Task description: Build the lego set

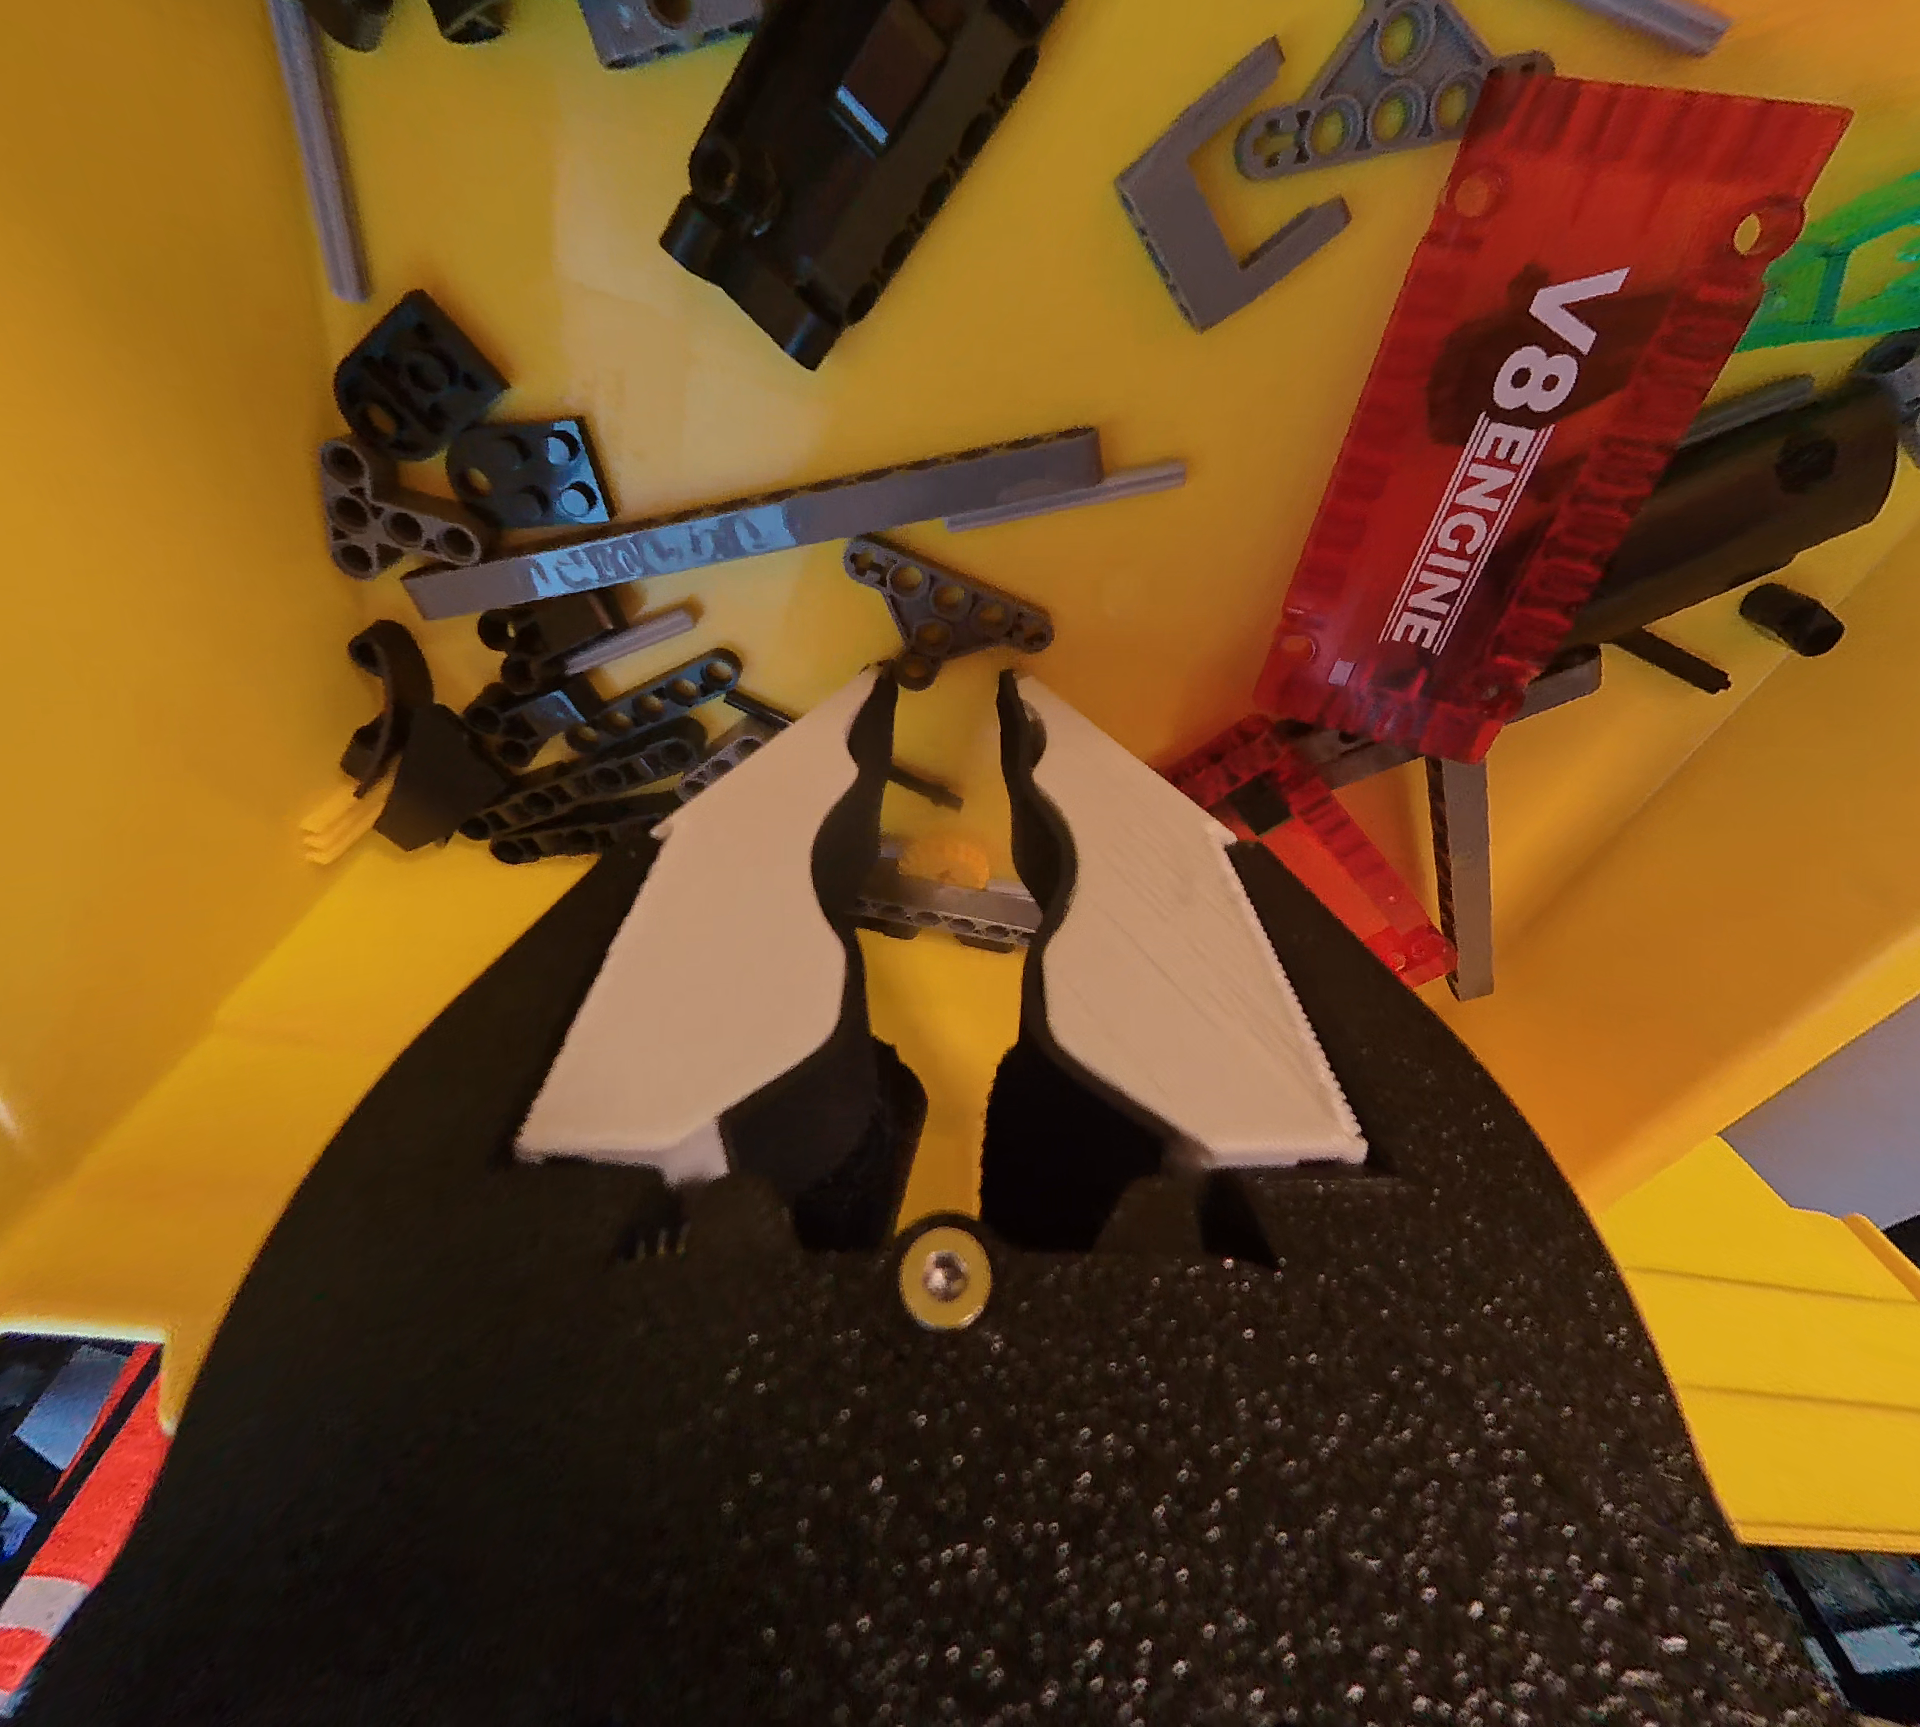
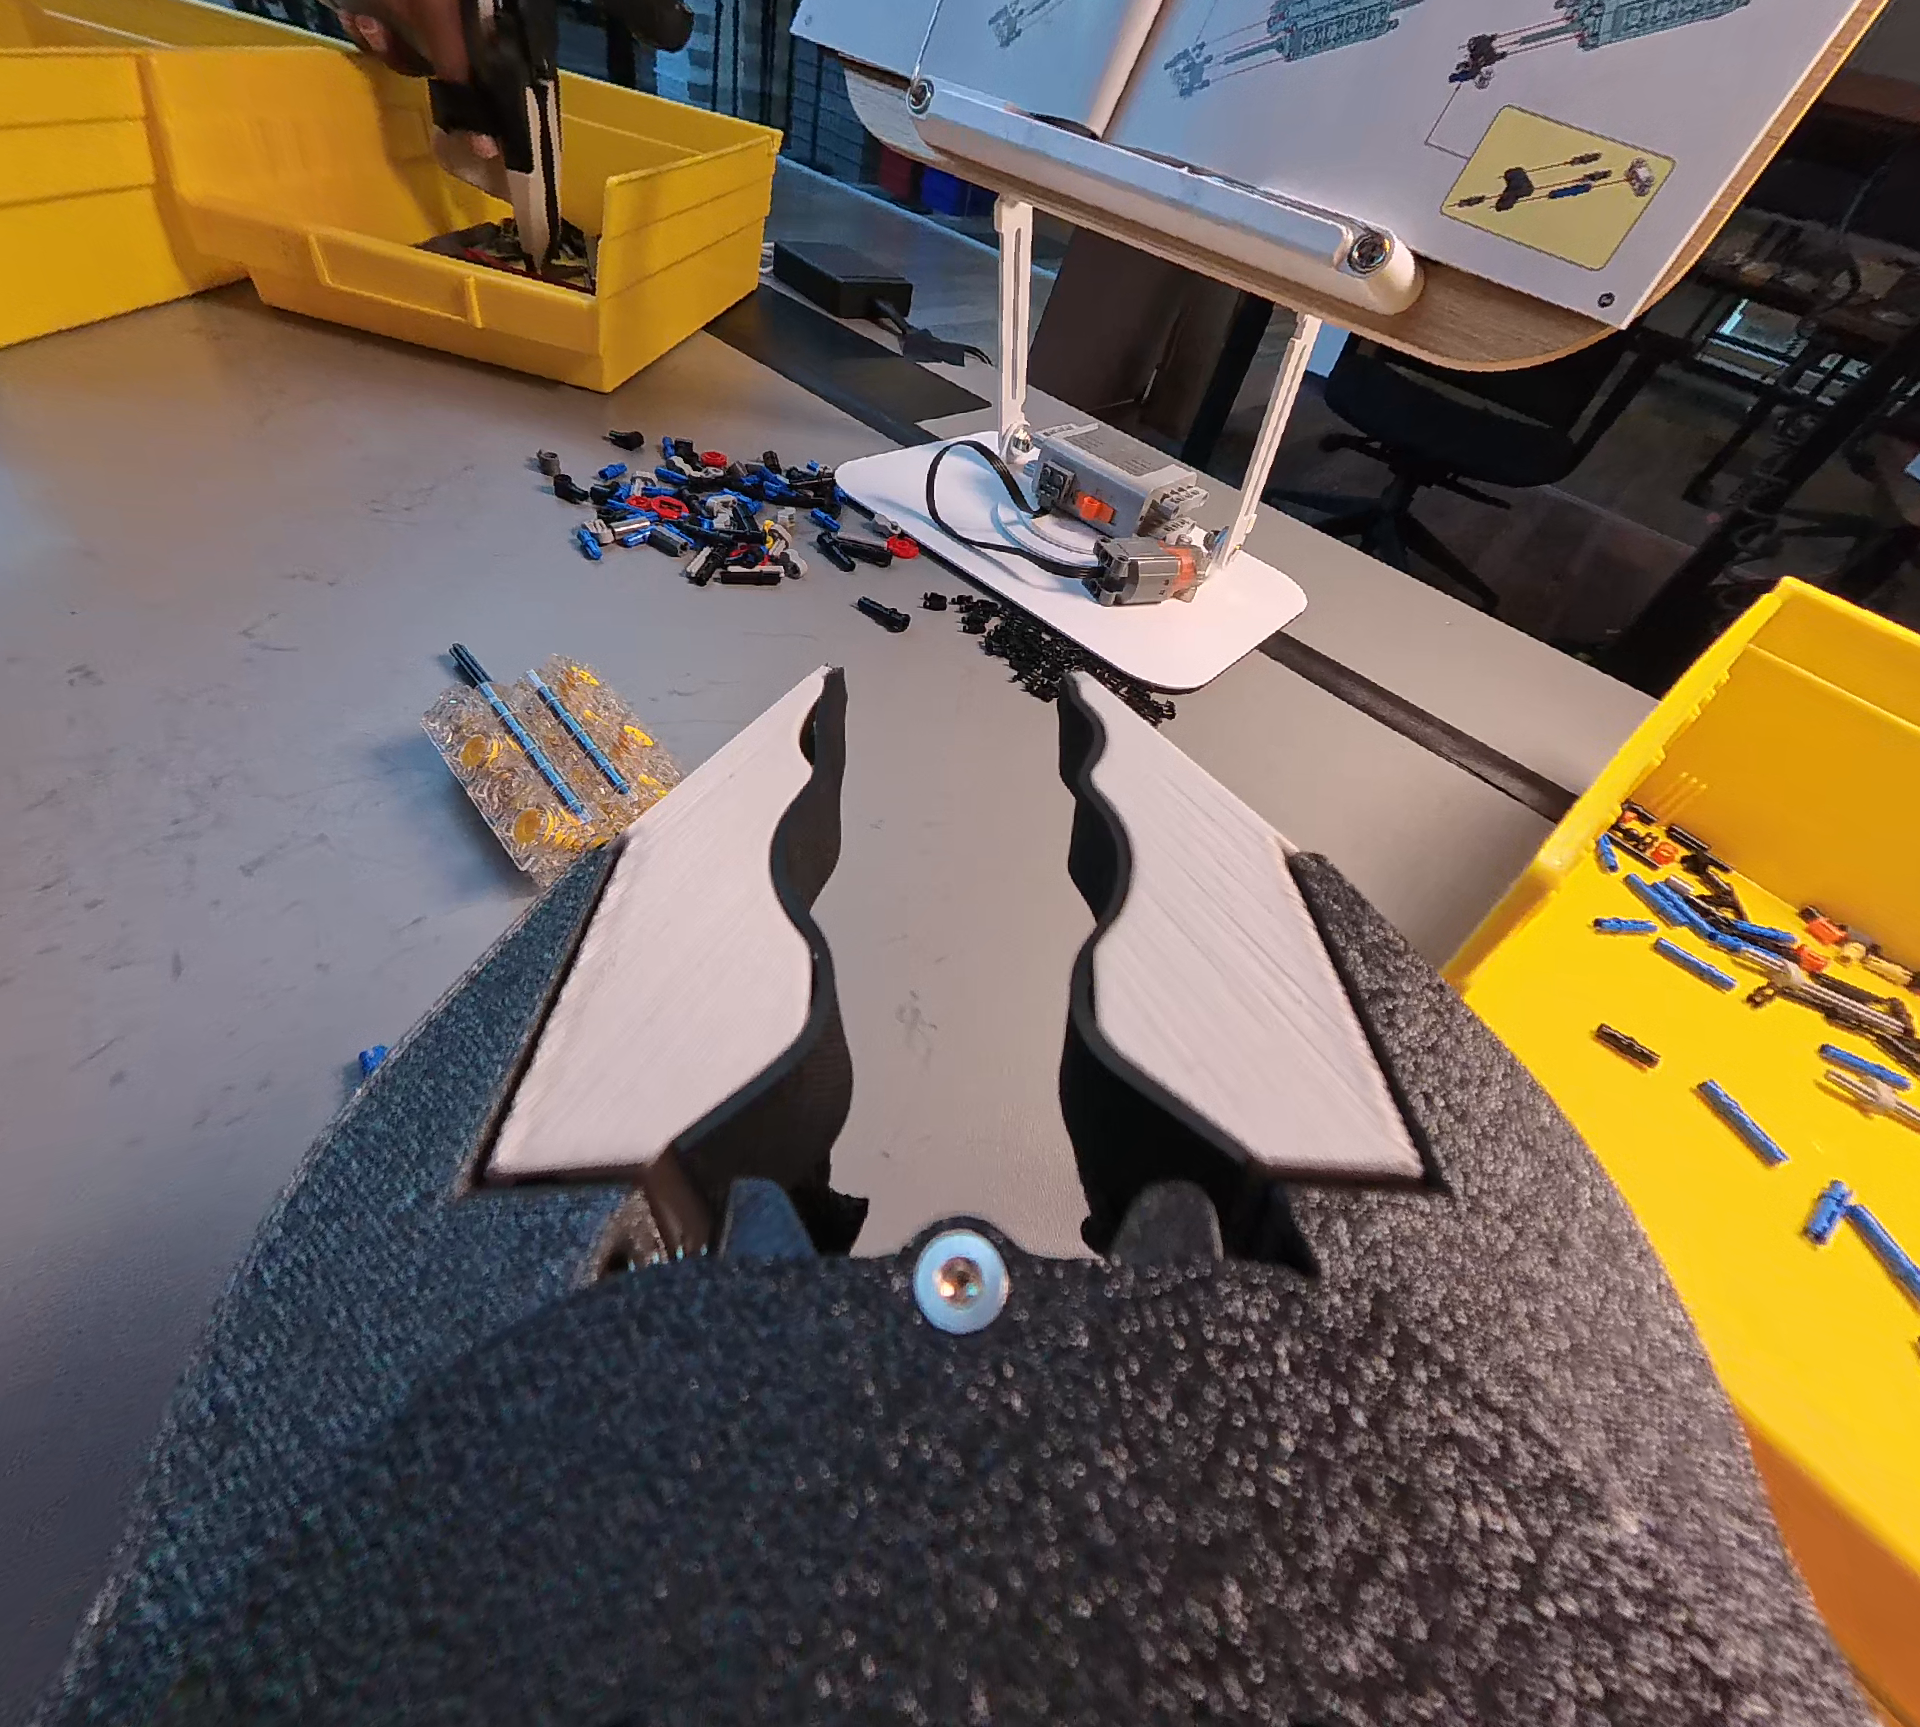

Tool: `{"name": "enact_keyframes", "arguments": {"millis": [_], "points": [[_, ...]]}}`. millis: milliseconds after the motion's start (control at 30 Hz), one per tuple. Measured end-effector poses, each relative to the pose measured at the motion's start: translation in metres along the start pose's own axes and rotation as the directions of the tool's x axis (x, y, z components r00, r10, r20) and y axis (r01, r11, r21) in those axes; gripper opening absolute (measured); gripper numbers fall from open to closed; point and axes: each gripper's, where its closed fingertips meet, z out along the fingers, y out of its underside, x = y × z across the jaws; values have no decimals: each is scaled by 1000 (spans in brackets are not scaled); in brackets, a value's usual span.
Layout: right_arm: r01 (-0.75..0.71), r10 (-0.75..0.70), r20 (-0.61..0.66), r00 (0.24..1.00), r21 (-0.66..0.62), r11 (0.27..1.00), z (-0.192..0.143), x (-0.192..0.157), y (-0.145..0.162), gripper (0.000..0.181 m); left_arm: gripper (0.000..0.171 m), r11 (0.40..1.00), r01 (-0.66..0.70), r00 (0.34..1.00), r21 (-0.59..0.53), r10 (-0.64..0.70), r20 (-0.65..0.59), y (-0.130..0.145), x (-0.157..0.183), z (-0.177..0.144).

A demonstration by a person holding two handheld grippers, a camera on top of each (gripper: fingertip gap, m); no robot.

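Observation:
My left gripper (image 1: 940, 680) is open inside a yellow bin (image 1: 156, 430) of building-set parts. Its tips sit just short of a small dark grey triangular plate with holes (image 1: 948, 612). A grey beam with a yellow piece (image 1: 940, 893) lies on the bin floor between the fingers. A long grey beam (image 1: 748, 524) lies beyond. My right gripper (image 2: 945, 685) is open and empty above the grey table (image 2: 208, 555). A clear studded block with yellow discs and two blue axles (image 2: 545, 758) lies left of its tips. The left gripper also shows in the right wrist view (image 2: 535, 223), dipped in the bin.
The bin holds a black housing (image 1: 883, 88), a clear red printed panel (image 1: 1538, 430), grey brackets and black beams. On the table lie a heap of small pins (image 2: 717, 514), a white stand base with a grey motor (image 2: 1143, 571), an instruction board (image 2: 1351, 15) and another yellow bin (image 2: 1766, 950) at right. Across from one pair of fingers to the other is roughly 60 centimeters.

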Motion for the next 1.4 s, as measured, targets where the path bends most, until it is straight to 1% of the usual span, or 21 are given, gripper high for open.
{"name": "enact_keyframes", "arguments": {"millis": [67,133,333,533,700,833,1000,1100,1200,1267,1300,1400], "points": [[3,-3,3,1000,0,1000,0,-1,0,39,10,1000,13,1000,-4,-13,1,0,1,0],[8,-8,5,1000,1,1000,0,-2,0,39,7,999,34,999,-5,-34,3,0,2,0],[12,-12,7,1000,4,1000,0,-2,-1,39,6,992,128,992,-3,-128,-19,-1,2,0],[9,-9,6,1000,1,1000,0,-2,0,39,6,987,162,987,9,-162,-5,-2,-2,0],[9,-9,7,1000,-1,1000,1,-2,0,39,6,976,211,977,53,-211,3,-5,-5,-7],[10,-10,8,1000,-3,1000,1,-3,0,39,6,969,221,973,106,-227,49,-9,-11,-17],[13,-13,7,1000,-2,1000,1,-3,0,39,6,963,175,971,207,-204,128,-19,-14,-28],[15,-15,7,1000,-3,1000,1,-3,0,39,6,951,109,956,289,-180,231,-27,-17,-38],[16,-16,6,1000,-4,1000,2,-3,0,39,6,915,-2,914,404,-163,373,-39,-21,-59],[16,-16,6,1000,-4,1000,2,-3,0,39,5,881,-81,870,467,-166,464,-45,-22,-75],[16,-16,7,1000,-5,1000,2,-3,0,39,6,868,-109,855,484,-167,491,-46,-20,-80],[22,-21,9,1000,-9,1000,2,-4,1,39,6,849,-138,844,510,-169,509,-45,-14,-85]]}}
